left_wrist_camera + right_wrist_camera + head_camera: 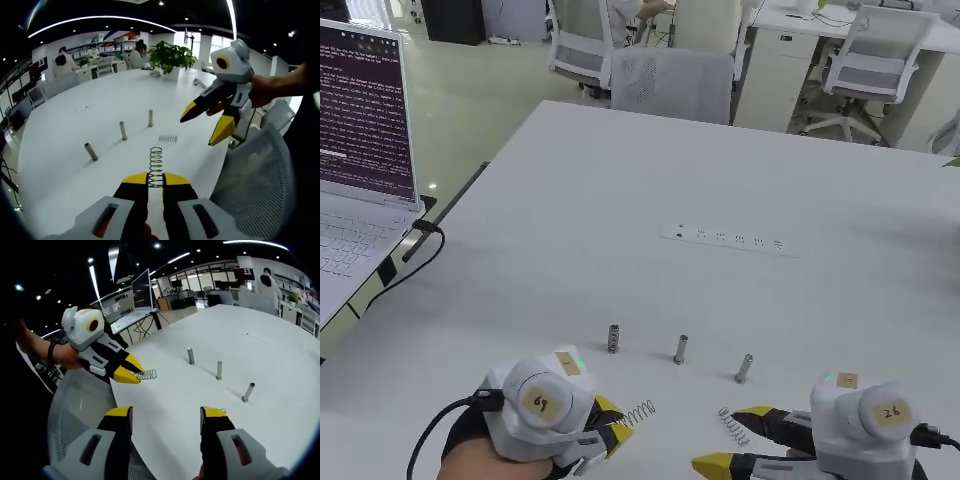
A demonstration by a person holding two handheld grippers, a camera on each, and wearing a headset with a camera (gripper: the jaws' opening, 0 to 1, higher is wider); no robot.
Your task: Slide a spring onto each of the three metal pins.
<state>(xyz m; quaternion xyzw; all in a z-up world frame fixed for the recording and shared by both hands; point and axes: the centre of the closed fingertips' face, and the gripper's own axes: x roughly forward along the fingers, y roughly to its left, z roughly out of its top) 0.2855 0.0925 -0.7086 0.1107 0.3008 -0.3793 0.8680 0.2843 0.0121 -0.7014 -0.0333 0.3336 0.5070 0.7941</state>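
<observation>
I count one of three done: the first spring [613, 342] already sits around the left-hand pin [190, 351], while the middle pin [680, 349] and the right-hand pin [744, 368] stand bare on the white counter [570, 200], the right-hand one leaning a little. My left claw [155, 176] is pinched tight on the second spring [156, 161], gripping it by one end so the rest of the coil sticks out free ahead of the tips. In the head view it hovers low over the counter, near the row of pins but apart from them and short of the middle pin. The third spring [731, 425] lies loose on the counter just beside the tips of my right claw [165, 414], which is spread wide and holds nothing. So I judge two pins are left: the held spring has to be lined up over a bare pin and slid down, then the loose one picked up and put on the last. The leaning pin looks to me the fussier of the two
</observation>
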